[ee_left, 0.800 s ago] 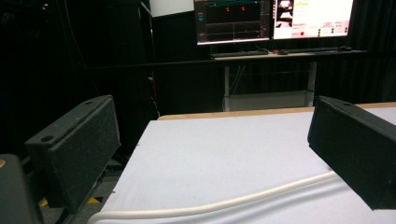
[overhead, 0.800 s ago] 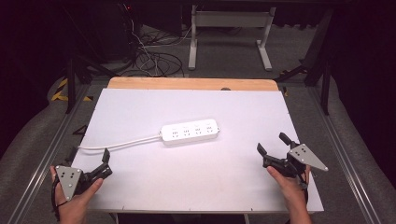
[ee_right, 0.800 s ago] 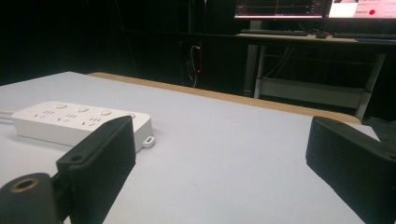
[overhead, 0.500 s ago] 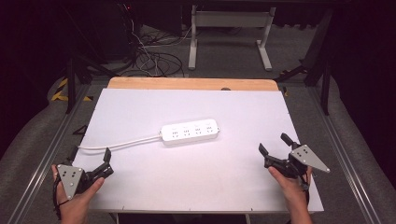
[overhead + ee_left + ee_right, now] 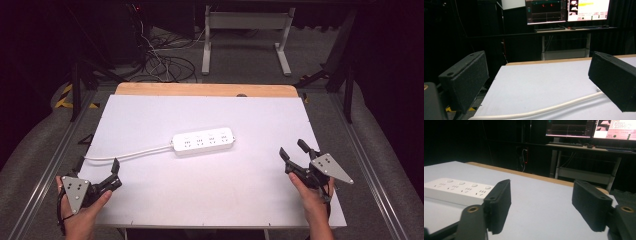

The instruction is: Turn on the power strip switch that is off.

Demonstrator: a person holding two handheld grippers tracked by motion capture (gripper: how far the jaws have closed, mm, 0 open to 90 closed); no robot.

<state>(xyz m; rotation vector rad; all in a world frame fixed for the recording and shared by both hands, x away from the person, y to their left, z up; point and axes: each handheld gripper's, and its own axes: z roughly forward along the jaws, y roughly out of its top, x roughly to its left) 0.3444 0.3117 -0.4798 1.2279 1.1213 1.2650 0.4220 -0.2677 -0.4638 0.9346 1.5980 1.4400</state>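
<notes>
Both claws rest apart and empty at the near corners of the bench (image 5: 150, 115) — left claw (image 5: 100, 172), right claw (image 5: 295, 156) — with the white power strip (image 5: 203, 141) ahead between them, so nothing looks begun and a reach inward likely comes next.

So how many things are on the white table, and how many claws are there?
White plastic power strip with its white cord: 1
Black two-jaw claws, both open and empty: 2, the left claw and the right claw
Total: 3
</notes>
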